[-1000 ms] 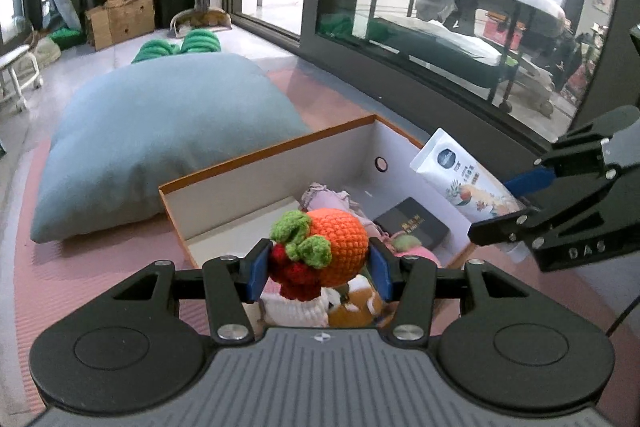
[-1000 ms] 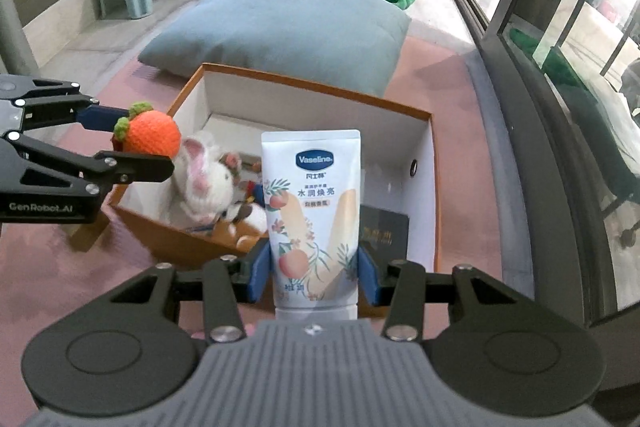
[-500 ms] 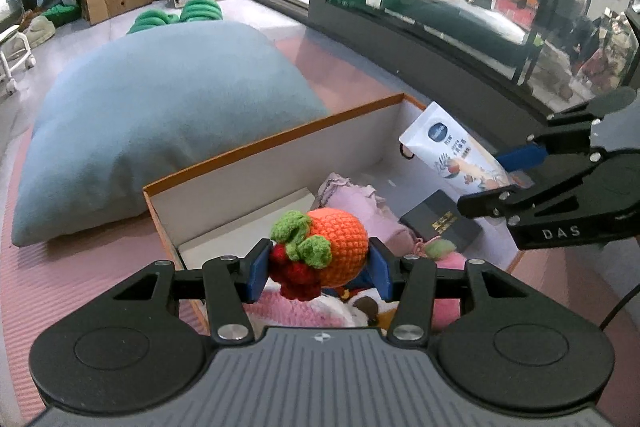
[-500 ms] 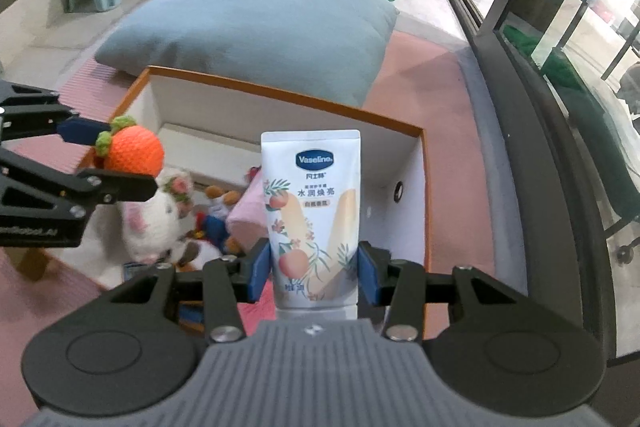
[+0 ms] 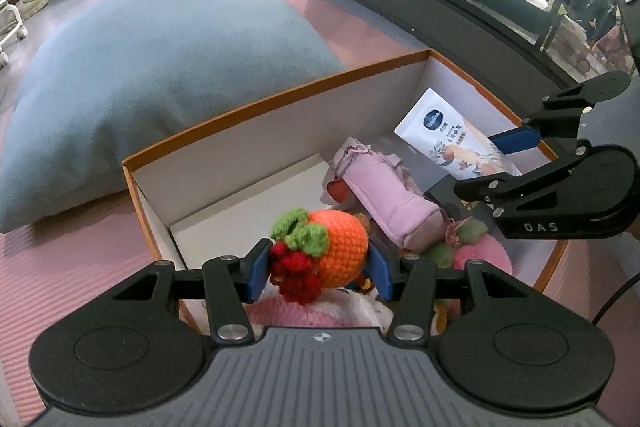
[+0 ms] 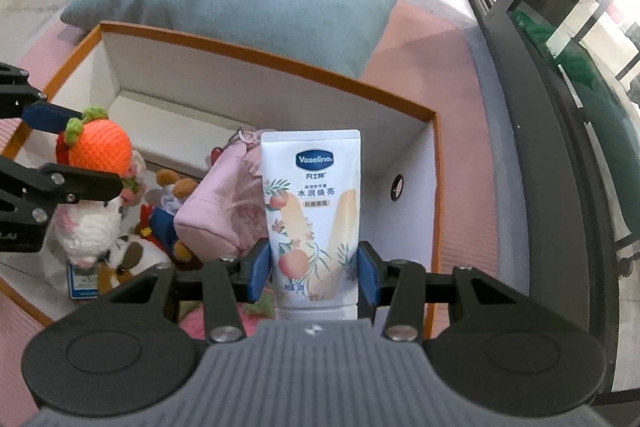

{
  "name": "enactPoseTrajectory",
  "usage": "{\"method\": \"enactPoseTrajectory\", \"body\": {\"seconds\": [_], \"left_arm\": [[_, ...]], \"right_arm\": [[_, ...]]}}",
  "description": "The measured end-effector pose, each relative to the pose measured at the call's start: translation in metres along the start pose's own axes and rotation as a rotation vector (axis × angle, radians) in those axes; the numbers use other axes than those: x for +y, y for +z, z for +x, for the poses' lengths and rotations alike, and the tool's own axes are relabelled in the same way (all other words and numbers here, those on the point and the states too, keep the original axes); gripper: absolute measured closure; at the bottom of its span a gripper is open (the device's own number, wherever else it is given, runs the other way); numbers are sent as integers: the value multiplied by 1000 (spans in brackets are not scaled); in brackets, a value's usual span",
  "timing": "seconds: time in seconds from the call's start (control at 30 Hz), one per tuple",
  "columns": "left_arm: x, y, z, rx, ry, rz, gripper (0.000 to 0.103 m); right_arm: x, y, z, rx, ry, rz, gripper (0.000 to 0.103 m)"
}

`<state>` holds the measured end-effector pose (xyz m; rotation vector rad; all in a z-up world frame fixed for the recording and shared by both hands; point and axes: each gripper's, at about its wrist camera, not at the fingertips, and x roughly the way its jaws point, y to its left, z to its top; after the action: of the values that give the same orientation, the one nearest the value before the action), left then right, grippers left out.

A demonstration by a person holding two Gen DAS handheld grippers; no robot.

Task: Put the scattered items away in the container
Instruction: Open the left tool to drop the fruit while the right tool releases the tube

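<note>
Both pairs of jaws are clamped on loads held above the box (image 6: 276, 61): the left gripper (image 5: 318, 269) pinches a crochet orange (image 5: 340, 253), the right gripper (image 6: 314, 269) a tube (image 6: 312, 219) upright by its cap end, likely so each can drop in. The tube reads "Vaseline"; the right gripper's side reads "DAS".
</note>
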<state>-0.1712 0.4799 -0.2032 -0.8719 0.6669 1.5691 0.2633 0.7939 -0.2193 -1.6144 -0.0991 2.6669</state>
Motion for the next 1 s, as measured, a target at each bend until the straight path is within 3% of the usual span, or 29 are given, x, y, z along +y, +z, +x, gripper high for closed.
{"method": "enactPoseTrajectory", "body": {"seconds": [1.0], "left_arm": [[6,10,32,58,-23,-26,44]], "right_arm": [[2,27,58,129,-126,64,54]]}}
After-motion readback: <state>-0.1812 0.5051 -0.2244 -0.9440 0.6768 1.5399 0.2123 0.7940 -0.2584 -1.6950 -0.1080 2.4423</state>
